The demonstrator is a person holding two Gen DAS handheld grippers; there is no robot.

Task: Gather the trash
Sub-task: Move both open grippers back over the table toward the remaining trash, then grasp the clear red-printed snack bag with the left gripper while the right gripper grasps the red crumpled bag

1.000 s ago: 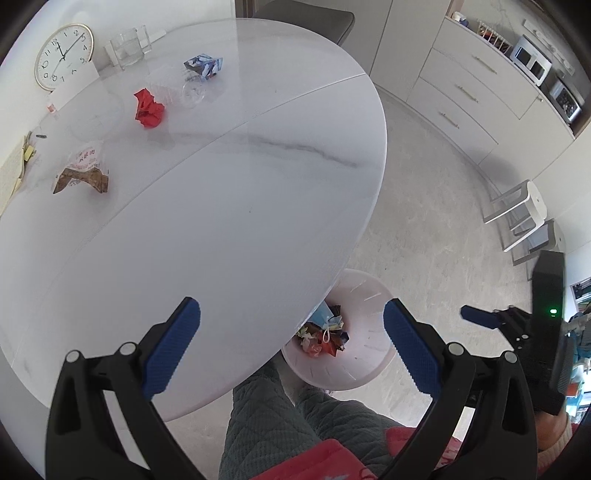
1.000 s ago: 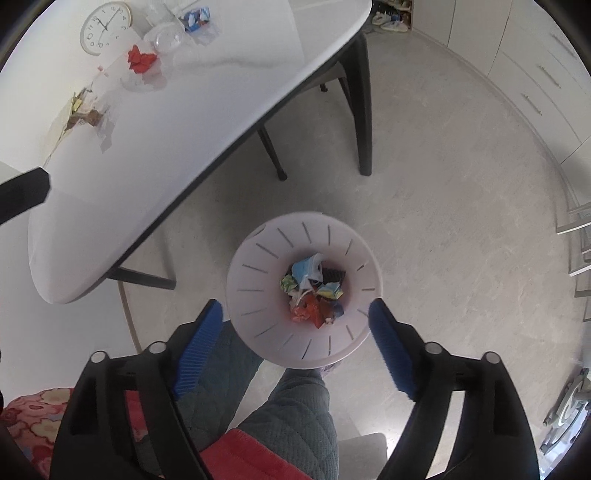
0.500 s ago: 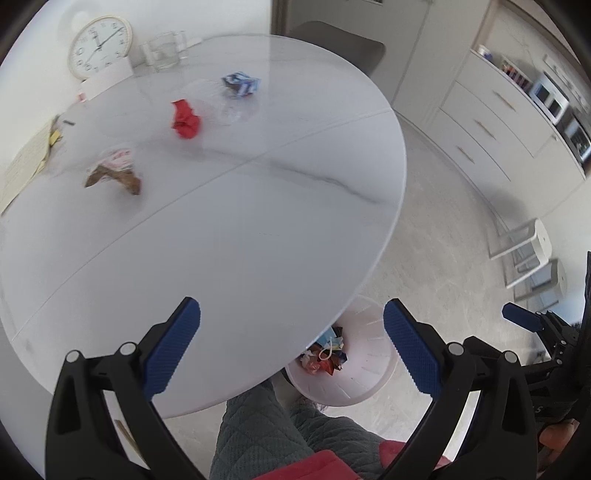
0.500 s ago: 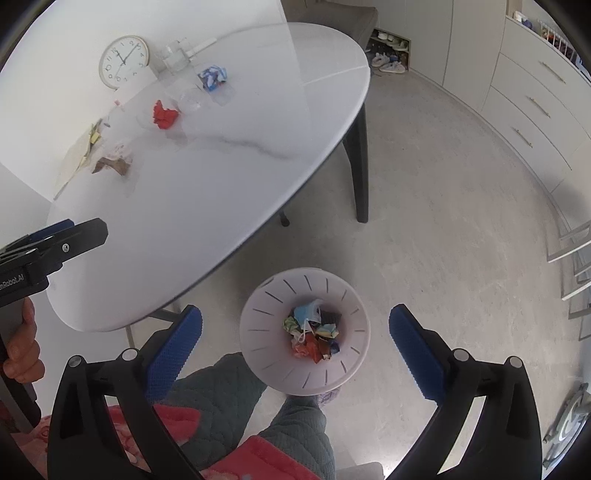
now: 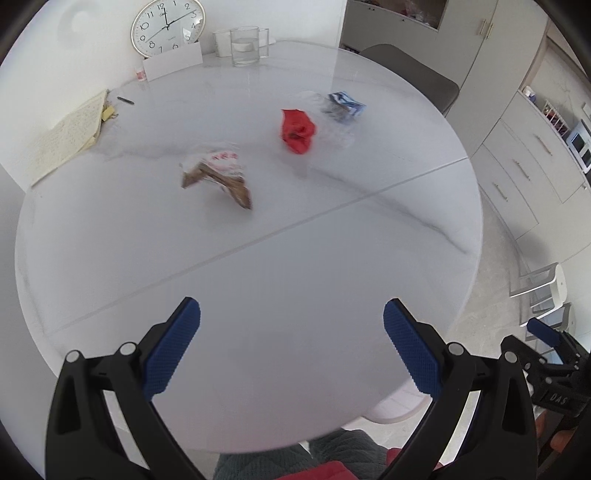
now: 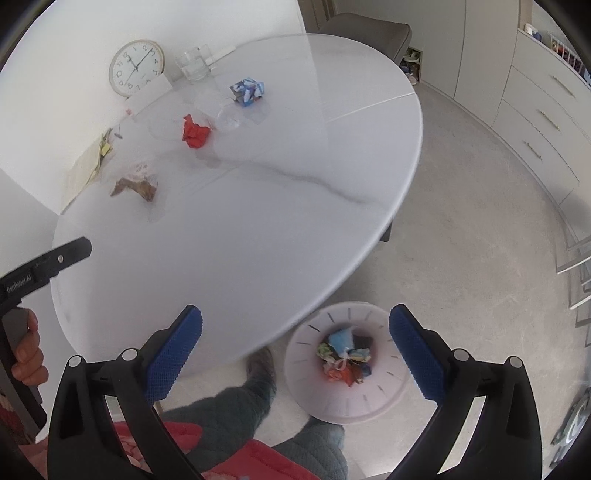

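Left gripper (image 5: 291, 347): jaws spread wide, nothing between them; blue pads at lower centre of the left wrist view, over the near part of the tabletop (image 5: 277, 266), pointing toward the far side.
Left gripper, seen from right wrist view: one black finger reaches in from the left edge (image 6: 51, 264) above the tabletop edge; the person's hand (image 6: 27, 350) grips the handle at lower left.
Right gripper (image 6: 295, 350): jaws spread wide, holding nothing; lower centre of its frame, straddling the near tabletop edge and the bin on the floor. Its blue tip shows at the right edge of the left wrist view (image 5: 543, 330).
Trash on tabletop, count: three coloured pieces plus clear plastic.
Piece 1: brown-and-white wrapper (image 5: 218, 173), crumpled, centre-left of the left wrist view, nearest the left gripper but well apart from it.
Piece 2: red crumpled wrapper (image 5: 297, 130), upper centre, beyond the brown one.
Piece 3: blue-and-white wrapper (image 5: 345, 105), upper right of the red one, near it.
Clear plastic: crumpled film (image 6: 231, 114) between red and blue pieces; piece count unclear.
Bin: one white slotted bin (image 6: 306, 391), on the floor, lower centre-right of the right wrist view, partly under the tabletop edge; mixed coloured scraps inside.
Other things, far tabletop edge: one clock (image 5: 168, 26), one glass (image 5: 244, 46), one notepad (image 5: 68, 136).
Person: quilted grey-green legs (image 6: 240, 410) at the bottom of the frame.
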